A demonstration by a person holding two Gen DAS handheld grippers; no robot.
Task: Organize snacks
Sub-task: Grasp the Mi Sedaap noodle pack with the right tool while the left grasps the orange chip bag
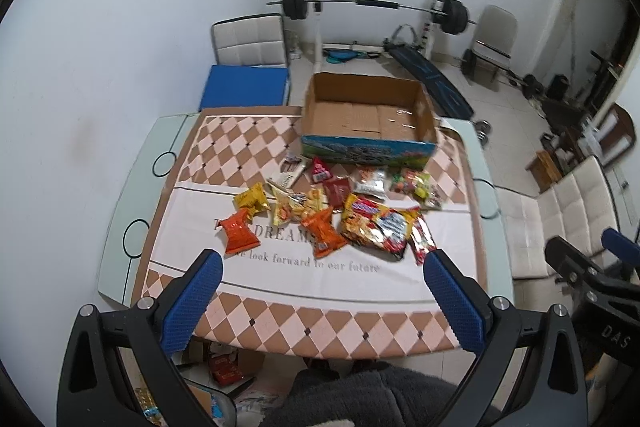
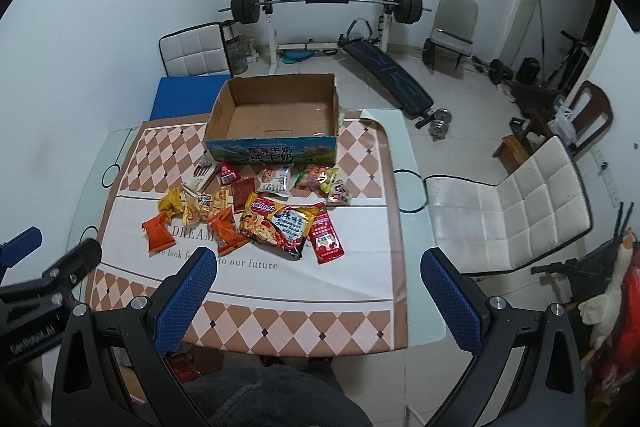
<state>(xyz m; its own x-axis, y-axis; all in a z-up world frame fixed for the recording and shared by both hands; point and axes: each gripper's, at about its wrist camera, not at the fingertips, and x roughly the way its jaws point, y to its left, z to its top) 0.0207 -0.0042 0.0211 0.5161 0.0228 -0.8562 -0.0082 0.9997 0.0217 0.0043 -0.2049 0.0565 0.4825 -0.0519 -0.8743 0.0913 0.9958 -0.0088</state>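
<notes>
An open, empty cardboard box (image 1: 366,115) (image 2: 276,115) stands at the far side of the table. In front of it lie several snack packets: an orange packet (image 1: 239,231) (image 2: 158,231), a yellow packet (image 1: 251,200), a noodle pack (image 1: 378,225) (image 2: 280,223), a red sachet (image 2: 326,237) and a candy bag (image 1: 414,183) (image 2: 316,177). My left gripper (image 1: 324,263) is open and empty above the table's near edge. My right gripper (image 2: 318,261) is open and empty, also short of the snacks.
The table carries a checkered cloth (image 1: 280,323) (image 2: 280,327). White chairs stand to the right (image 2: 516,207) and behind (image 1: 248,41). A blue pad (image 1: 244,87) lies behind the table. A barbell rack (image 2: 324,3) and a bench stand at the back wall.
</notes>
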